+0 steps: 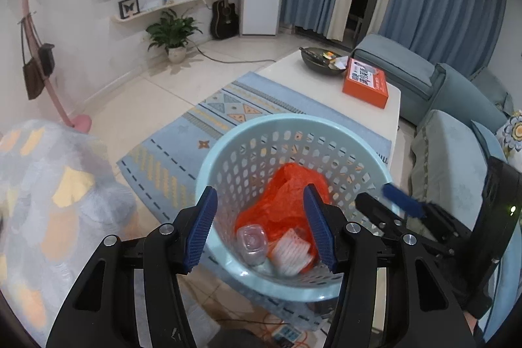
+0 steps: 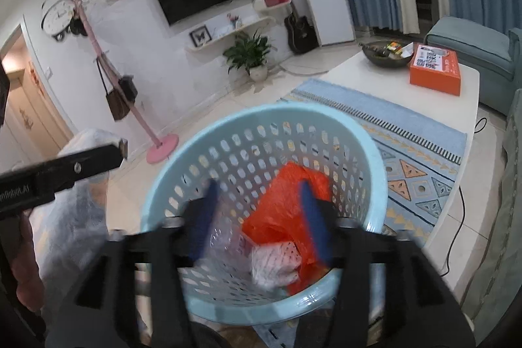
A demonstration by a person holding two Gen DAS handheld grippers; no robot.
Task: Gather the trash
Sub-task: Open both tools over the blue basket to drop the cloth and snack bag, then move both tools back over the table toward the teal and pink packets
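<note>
A light blue perforated basket (image 1: 228, 136) stands on the floor below both grippers; it also shows in the right wrist view (image 2: 228, 119). Inside lie an orange plastic bag (image 1: 280, 194), a clear plastic bottle (image 1: 251, 242) and a white dotted wrapper (image 1: 290, 251). The right wrist view shows the bag (image 2: 280, 204) and the wrapper (image 2: 277, 263) too. My left gripper (image 1: 261, 227) is open and empty above the basket's near rim. My right gripper (image 2: 261, 217) is open and empty over the basket, blurred. It also shows at the right of the left wrist view (image 1: 388, 201).
A white coffee table (image 1: 306, 87) behind the basket holds an orange box (image 1: 365, 82) and a dark bowl (image 1: 321, 61) of small items. A blue patterned rug (image 1: 182, 136) lies underneath. A blue sofa (image 1: 456, 132) is to the right. A pink coat stand (image 2: 143, 126) stands left.
</note>
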